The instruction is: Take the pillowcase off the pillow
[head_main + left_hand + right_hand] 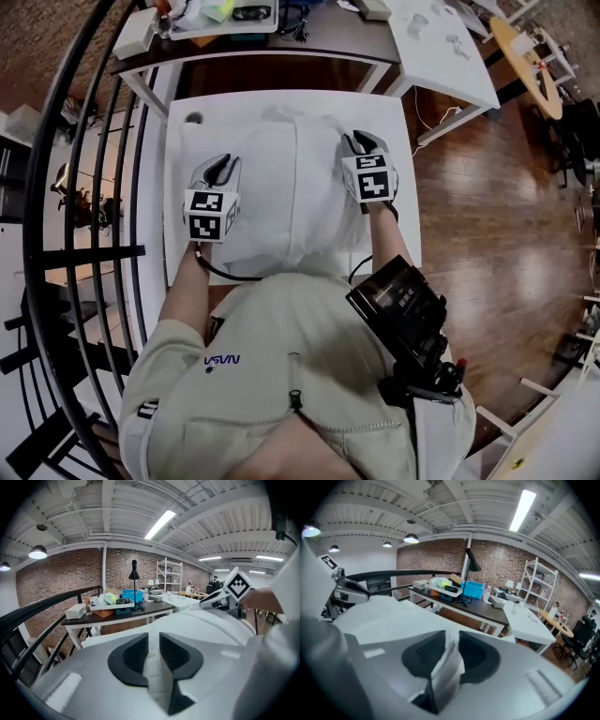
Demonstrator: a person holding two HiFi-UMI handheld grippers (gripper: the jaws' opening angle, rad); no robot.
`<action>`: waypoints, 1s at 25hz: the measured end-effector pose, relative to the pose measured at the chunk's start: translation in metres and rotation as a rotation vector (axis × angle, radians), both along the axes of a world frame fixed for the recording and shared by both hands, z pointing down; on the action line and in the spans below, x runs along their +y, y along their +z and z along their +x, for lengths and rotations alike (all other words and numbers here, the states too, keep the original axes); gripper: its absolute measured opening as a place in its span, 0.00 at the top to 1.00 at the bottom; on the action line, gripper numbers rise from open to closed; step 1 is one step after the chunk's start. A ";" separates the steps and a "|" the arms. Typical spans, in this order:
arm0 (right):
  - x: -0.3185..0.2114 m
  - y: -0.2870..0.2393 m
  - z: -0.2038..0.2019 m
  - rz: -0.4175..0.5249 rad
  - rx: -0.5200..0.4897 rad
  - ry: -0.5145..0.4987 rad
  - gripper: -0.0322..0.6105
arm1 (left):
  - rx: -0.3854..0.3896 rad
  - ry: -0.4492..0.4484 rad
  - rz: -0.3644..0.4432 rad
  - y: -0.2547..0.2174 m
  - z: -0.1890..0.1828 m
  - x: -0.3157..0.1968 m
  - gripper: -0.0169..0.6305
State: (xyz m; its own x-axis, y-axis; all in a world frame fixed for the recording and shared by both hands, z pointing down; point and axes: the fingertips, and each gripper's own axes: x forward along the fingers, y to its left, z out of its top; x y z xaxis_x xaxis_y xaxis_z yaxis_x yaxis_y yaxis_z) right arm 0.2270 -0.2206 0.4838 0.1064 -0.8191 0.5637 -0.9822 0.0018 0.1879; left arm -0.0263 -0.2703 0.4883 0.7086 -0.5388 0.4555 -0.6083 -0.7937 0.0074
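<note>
Left gripper and right gripper — each has its jaws slightly parted, with a fold of the white pillowcase standing loosely in the gap. The pillowcase, full and rounded, spans the space between the two grippers on the white table.

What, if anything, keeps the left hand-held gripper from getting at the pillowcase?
Nothing, it seems, so probably yes: the left hand-held gripper is right at the left side of the pillowcase, a fold of its white cloth already lies between the jaws, and nothing else stands there.
</note>
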 end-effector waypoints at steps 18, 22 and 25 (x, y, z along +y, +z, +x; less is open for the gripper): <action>0.129 -0.014 -0.095 0.151 -0.090 0.113 0.80 | 0.028 0.266 0.030 -0.012 0.014 0.105 0.72; 0.148 -0.003 -0.102 0.161 -0.135 0.079 0.80 | 0.005 0.210 0.004 -0.005 0.010 0.131 0.69; 0.159 -0.002 -0.104 0.175 -0.157 0.032 0.80 | -0.054 0.190 -0.015 0.005 0.008 0.155 0.66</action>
State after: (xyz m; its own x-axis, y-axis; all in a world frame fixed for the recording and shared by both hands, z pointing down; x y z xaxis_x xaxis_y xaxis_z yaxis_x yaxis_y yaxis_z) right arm 0.1225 -0.0611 0.4813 0.0563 -0.9033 0.4254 -0.9984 -0.0494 0.0271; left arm -0.0182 -0.1153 0.4936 0.7715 -0.3903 0.5024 -0.4471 -0.8945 -0.0083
